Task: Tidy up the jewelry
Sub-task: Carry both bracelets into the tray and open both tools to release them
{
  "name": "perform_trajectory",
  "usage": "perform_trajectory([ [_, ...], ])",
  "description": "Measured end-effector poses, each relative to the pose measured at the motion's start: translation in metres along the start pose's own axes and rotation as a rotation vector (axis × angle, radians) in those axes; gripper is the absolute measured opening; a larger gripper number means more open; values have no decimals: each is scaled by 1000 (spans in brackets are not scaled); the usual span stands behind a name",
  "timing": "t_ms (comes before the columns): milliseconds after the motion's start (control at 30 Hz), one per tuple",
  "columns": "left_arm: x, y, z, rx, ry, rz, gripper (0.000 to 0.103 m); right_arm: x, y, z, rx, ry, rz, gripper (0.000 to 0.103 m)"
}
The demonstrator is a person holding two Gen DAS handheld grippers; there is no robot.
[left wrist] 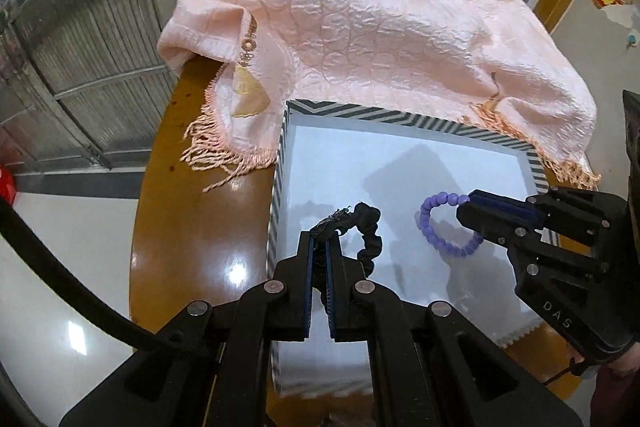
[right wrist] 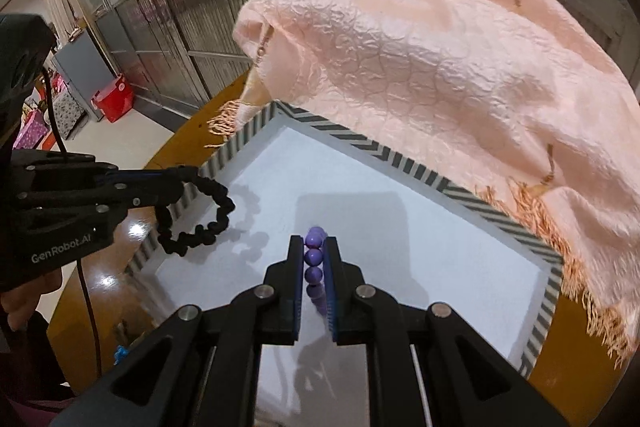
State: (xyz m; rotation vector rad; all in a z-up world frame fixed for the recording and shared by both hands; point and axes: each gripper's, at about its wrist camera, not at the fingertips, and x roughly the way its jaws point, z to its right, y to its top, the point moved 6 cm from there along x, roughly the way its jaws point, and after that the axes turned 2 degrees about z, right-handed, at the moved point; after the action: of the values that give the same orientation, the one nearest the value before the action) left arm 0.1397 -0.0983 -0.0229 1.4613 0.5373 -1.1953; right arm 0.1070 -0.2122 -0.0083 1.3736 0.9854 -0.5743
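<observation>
A shallow tray (left wrist: 280,163) (right wrist: 404,163) with a black-and-white zigzag rim and a white lining sits on a round wooden table. My left gripper (left wrist: 320,241) (right wrist: 188,175) is shut on a black scrunchie-like band (left wrist: 370,227) (right wrist: 204,227), which dangles over the tray's left part. My right gripper (right wrist: 314,247) (left wrist: 464,211) is shut on a purple bead bracelet (left wrist: 440,227) (right wrist: 313,257), which hangs above the tray's white lining, to the right of the black band. Both loops cast shadows on the lining.
A pink quilted cloth (left wrist: 360,27) (right wrist: 460,75) with a fringe is heaped on the table behind the tray and overlaps its far rim. The glossy brown tabletop (left wrist: 192,227) curves off at the left above a pale floor. A hand (right wrist: 16,307) holds the left gripper.
</observation>
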Motion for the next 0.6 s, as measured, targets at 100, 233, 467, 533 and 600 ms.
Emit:
perform_trajectory([
  [100, 13, 12, 0, -1, 8, -8, 0, 13, 8, 15, 20, -17, -8, 9],
  [233, 33, 26, -3, -20, 10, -31, 0, 35, 16, 45, 81, -31, -14, 10],
  [467, 63, 34, -14, -30, 62, -64, 0, 72, 15, 61, 137, -21, -50, 10],
  [533, 66, 37, -14, -29, 78, -65, 0, 78, 17, 56, 132, -18, -42, 9],
  [600, 68, 38, -13, -20, 100, -59, 0, 82, 22, 51, 127, -28, -28, 9],
])
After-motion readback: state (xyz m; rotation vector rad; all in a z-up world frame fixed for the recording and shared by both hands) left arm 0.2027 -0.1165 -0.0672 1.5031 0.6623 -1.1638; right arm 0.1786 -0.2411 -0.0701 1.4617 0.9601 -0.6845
